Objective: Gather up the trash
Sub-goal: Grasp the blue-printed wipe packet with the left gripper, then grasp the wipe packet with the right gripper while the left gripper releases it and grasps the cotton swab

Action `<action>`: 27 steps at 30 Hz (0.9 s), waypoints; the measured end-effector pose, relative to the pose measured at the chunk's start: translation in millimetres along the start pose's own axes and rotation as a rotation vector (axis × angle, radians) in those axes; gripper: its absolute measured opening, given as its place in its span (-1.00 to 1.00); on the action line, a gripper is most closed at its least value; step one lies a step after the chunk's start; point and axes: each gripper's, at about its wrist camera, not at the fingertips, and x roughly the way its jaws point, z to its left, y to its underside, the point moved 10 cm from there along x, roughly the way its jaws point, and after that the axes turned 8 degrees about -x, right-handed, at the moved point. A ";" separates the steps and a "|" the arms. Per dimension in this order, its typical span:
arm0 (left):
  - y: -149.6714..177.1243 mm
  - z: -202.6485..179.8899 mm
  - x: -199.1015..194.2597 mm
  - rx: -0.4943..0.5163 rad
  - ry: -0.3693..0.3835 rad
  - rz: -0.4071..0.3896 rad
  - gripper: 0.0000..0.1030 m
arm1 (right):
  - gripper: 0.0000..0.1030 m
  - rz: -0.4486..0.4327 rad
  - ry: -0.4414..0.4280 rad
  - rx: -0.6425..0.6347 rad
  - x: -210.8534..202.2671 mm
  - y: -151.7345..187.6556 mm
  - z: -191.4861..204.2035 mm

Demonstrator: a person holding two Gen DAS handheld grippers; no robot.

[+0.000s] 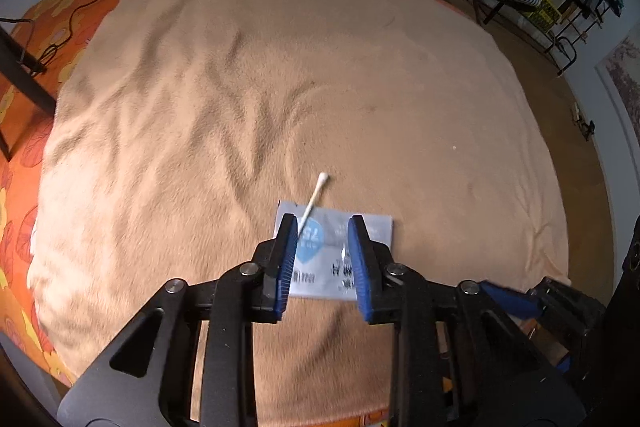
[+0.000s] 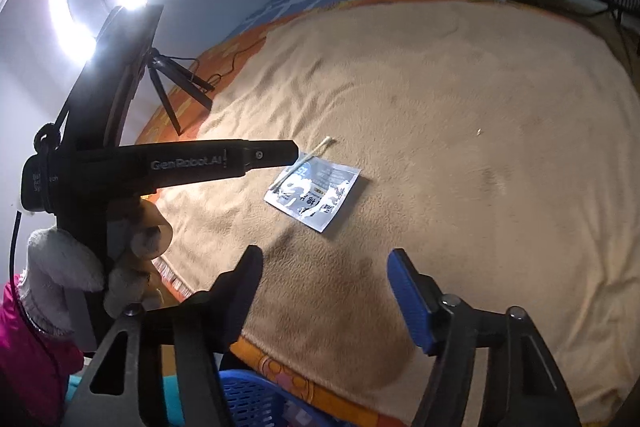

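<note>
The flat silver-and-blue printed foil sachet [image 1: 336, 251] is lying on the tan fleece blanket [image 1: 280, 87] covering the bed, toward 6 o'clock; the white cotton swab [image 1: 314, 199] is resting across its 11 o'clock corner. Both appear light; the sachet is probably thin and slippery, so taking an edge seems best; the swab is stiff and narrow. The left gripper [image 1: 322, 223] is hovering narrowly parted over the sachet, holding nothing; the right gripper [image 2: 324, 263] is standing wider, empty. The sachet's print is blurring; the blue plastic basket [image 2: 248, 403] is cut off.
</note>
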 end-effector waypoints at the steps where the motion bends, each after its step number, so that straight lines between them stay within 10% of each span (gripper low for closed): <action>1: -2.2 1.0 3.0 -0.003 -0.003 0.000 -0.50 | 0.18 0.009 -0.006 0.008 5.8 -0.5 -1.7; 22: -24.6 16.3 38.8 -0.039 0.021 0.009 -0.85 | -0.37 0.016 -0.108 0.127 64.5 -24.9 -10.2; 27: -22.3 16.5 36.2 -0.032 0.020 0.002 -0.88 | -0.82 0.012 -0.092 0.142 68.2 -28.2 -13.9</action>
